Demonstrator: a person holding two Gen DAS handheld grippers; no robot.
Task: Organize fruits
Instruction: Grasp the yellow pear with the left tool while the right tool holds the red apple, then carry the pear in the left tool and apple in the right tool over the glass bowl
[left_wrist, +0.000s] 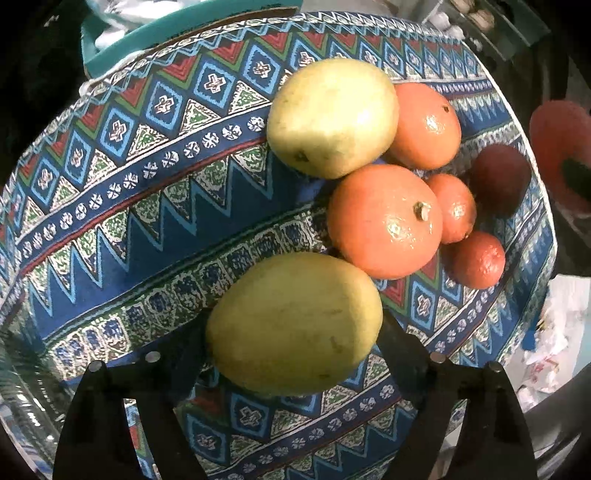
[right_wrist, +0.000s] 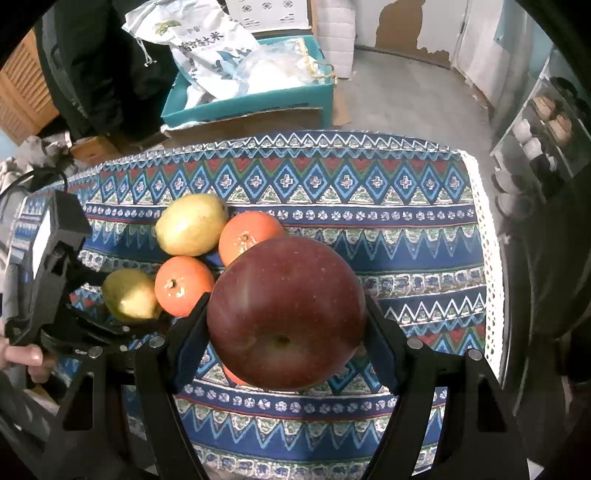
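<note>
My left gripper (left_wrist: 293, 321) points straight down with a yellow-green fruit (left_wrist: 295, 325) between its fingers, and both pads touch its sides. The right wrist view shows that gripper (right_wrist: 110, 302) around the same fruit (right_wrist: 129, 295) at the left of the pile. My right gripper (right_wrist: 286, 306) is shut on a big dark red apple (right_wrist: 284, 288), held above the patterned cloth (right_wrist: 406, 258). A second yellow-green fruit (left_wrist: 332, 116) and several oranges (left_wrist: 384, 221) lie close together on the cloth. A dark red fruit (left_wrist: 500, 177) shows blurred at the pile's right.
A teal box (right_wrist: 240, 103) with bags stands on the floor behind the table. A shelf (right_wrist: 546, 122) with jars is at the right. The cloth's white edge (right_wrist: 487, 258) marks the table's right side. A person's hand (right_wrist: 22, 356) holds the left gripper.
</note>
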